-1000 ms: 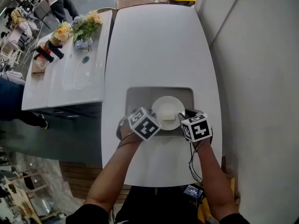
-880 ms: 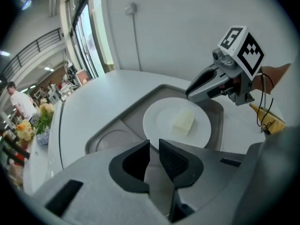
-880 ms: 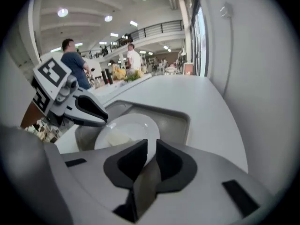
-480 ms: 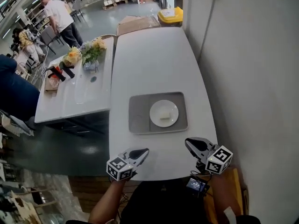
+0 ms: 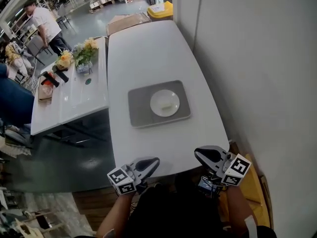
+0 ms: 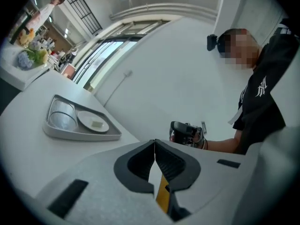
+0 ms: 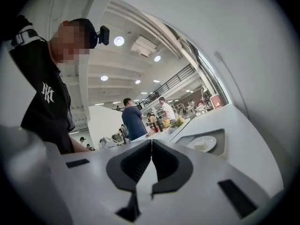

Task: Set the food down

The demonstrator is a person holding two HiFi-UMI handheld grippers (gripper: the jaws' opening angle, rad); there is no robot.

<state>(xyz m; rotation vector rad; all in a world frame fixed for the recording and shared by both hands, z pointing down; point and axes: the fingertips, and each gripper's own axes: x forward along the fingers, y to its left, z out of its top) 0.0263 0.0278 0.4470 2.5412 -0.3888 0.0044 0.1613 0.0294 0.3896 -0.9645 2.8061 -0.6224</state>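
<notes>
A small pale piece of food (image 5: 167, 104) lies on a white plate (image 5: 165, 103), which rests on a grey tray (image 5: 141, 109) in the middle of the long white table. Both grippers hover at the near table edge, well back from the tray. My left gripper (image 5: 155, 160) is shut with nothing in it, and so is my right gripper (image 5: 197, 152). In the left gripper view the jaws (image 6: 154, 142) meet, with the plate (image 6: 93, 123) far off to the left. In the right gripper view the shut gripper (image 7: 151, 141) points toward the plate (image 7: 202, 144).
A wall runs along the table's right side. A second white table (image 5: 74, 98) to the left carries flowers (image 5: 83, 51) and small items. People stand beyond it. A cardboard box (image 5: 128, 19) and a yellow bin (image 5: 161, 9) sit past the far end.
A second ago both grippers were at the plate on the tray. They have let go and drawn back to the near table edge, jaws shut. The plate stays on the tray.
</notes>
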